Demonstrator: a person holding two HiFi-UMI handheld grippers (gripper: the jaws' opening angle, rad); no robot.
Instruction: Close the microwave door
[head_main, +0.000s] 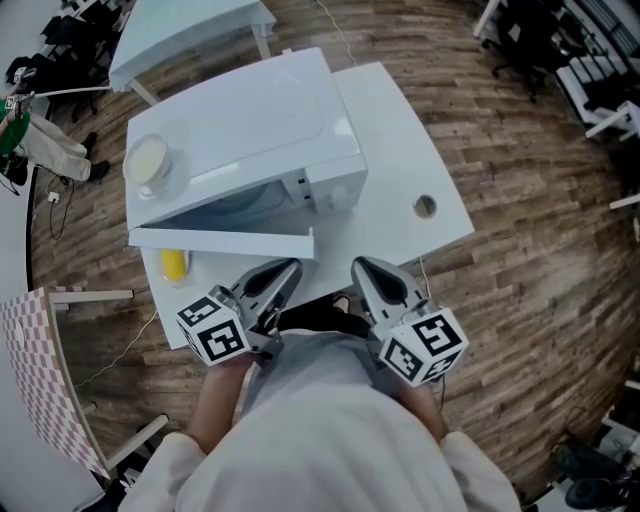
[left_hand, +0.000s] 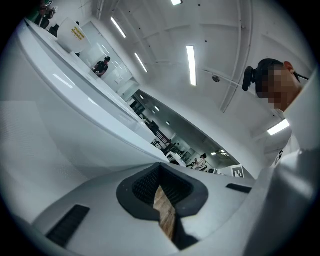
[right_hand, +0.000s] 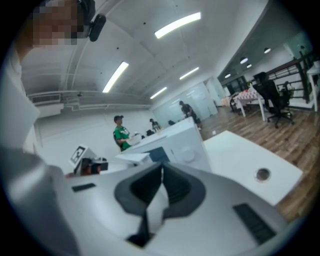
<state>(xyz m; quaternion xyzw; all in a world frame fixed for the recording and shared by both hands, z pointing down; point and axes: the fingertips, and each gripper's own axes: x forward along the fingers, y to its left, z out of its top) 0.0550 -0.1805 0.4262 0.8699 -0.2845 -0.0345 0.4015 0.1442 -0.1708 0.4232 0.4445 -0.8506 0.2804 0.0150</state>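
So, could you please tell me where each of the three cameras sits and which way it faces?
Head view: on the person's head, steeply down at the table and open microwave; forearms, left gripper and right gripper show.
Left gripper view: on that gripper, tilted up at ceiling lights; its shut jaws and the person's shoulder show.
Right gripper view: on that gripper, across the table toward the microwave; its shut jaws show.
Shared: head and right gripper views both show the microwave and table hole.

The open microwave door hides most of the cavity and part of a yellow object
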